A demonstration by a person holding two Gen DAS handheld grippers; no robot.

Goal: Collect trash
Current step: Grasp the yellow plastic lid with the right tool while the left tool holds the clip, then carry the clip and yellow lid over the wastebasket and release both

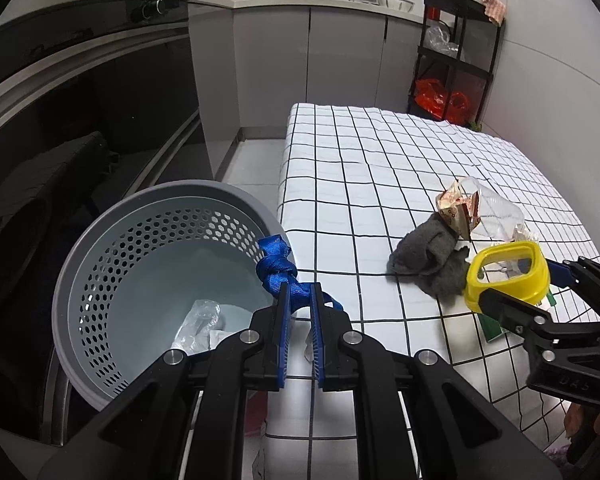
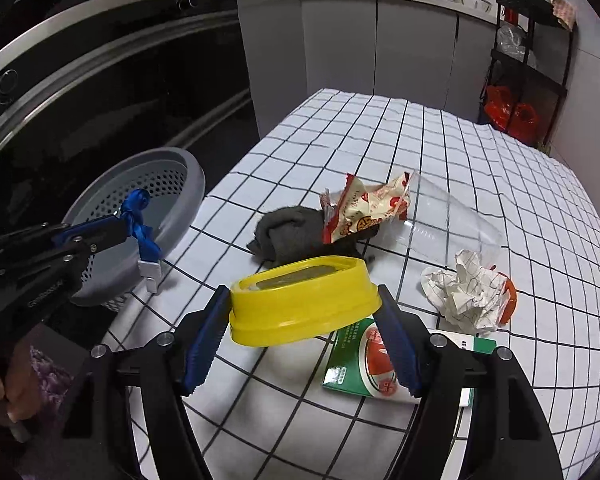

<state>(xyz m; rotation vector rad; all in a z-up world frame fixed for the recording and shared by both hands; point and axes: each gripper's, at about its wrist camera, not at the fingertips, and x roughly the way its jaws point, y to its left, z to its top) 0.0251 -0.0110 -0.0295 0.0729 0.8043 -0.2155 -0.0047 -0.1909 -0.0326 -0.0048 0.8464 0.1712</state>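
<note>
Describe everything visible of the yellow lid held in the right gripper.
The yellow lid is a rounded-oblong plastic piece with a flared rim and a clear window in its top. The right gripper is shut on its two long sides, holding it roughly level above the checked tablecloth, over a green-and-white packet.

Yellow lid (image 2: 304,304) between the right claw (image 2: 302,334) fingers, above green packet (image 2: 352,364) on checked tablecloth (image 2: 480,152).

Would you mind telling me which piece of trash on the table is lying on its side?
The clear plastic cup lies on its side, mouth toward the snack wrapper. The crumpled paper and green box have no upright side.
</note>
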